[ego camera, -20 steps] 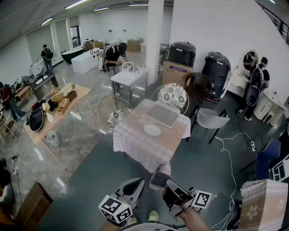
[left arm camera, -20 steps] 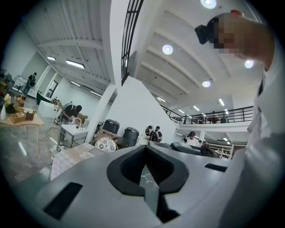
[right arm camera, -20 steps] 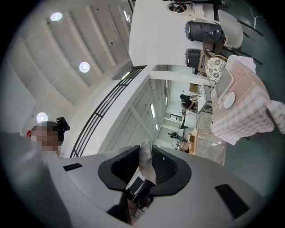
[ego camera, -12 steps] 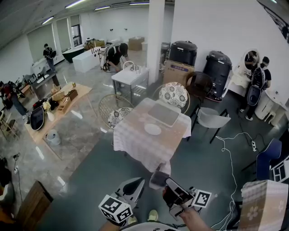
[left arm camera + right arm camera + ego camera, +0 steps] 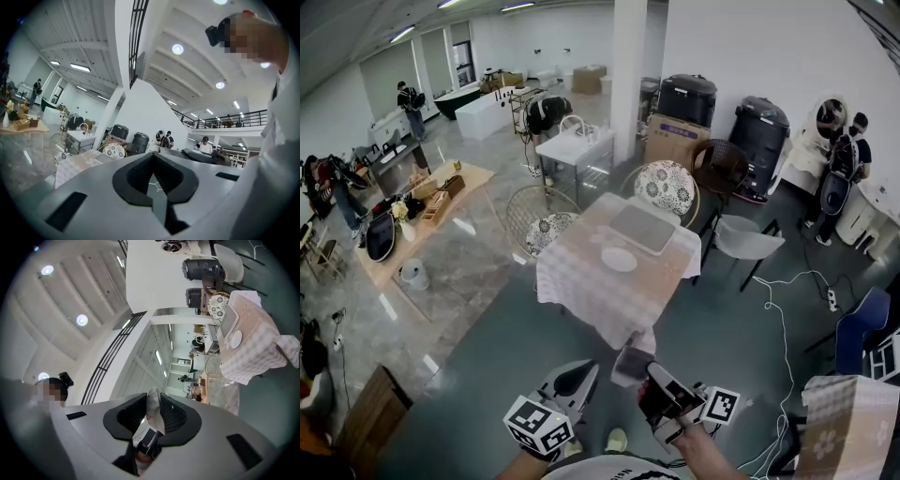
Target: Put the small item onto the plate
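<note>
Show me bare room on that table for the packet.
Bare cloth on the table between the plate and the near edge, also left of the plate. Crowded far side: the grey tray sits just behind the plate.

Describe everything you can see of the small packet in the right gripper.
The small packet is thin and silvery, foil-like, with darker print toward its lower end. It stands edge-on in the right gripper, pinched from both sides, its top poking past the jaws, in the air well short of the table.
</note>
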Available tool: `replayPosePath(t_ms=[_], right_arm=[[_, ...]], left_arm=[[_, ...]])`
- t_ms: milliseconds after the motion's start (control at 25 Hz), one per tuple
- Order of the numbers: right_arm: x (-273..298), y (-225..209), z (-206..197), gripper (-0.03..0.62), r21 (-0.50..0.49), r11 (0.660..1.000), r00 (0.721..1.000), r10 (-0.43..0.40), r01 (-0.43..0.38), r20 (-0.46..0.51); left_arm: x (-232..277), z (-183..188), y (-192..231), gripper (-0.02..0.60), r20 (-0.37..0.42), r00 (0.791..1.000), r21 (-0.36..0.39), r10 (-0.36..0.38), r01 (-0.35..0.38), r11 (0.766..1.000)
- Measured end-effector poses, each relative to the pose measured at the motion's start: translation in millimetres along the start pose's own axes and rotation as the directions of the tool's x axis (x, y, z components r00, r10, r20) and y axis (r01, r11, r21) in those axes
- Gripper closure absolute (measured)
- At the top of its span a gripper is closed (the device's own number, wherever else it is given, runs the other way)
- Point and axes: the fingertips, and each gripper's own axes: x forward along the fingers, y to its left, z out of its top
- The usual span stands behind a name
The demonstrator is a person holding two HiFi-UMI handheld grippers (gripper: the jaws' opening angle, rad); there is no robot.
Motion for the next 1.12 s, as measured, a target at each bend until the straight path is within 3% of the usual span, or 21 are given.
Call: replayPosePath(t_ms=[600, 840, 1120], right_arm=[[-11.0, -21.0, 49.1, 0.500, 0.061, 0.998, 1.000, -0.004, 0.004, -0.006], [1.1, -32.6, 65.2, 0.500, 0.058, 0.998, 1.000, -0.008, 0.008, 0.002], [42.5, -59.5, 81.6, 0.500, 0.048, 0.998, 0.999, -0.036, 0.035, 0.010]], left_arm=[[49.2, -5.6, -6.2, 0.577, -0.002, 0.999, -0.021, 0.037, -0.037, 0.999], [67.9, -4.4, 8.8, 0.577, -0.004, 0.999, -0.015, 0.035, -0.035, 0.999], [96.2, 1.3, 54.7, 0.577, -0.014, 1.000, 0.008, 0.015, -0.015, 1.000]])
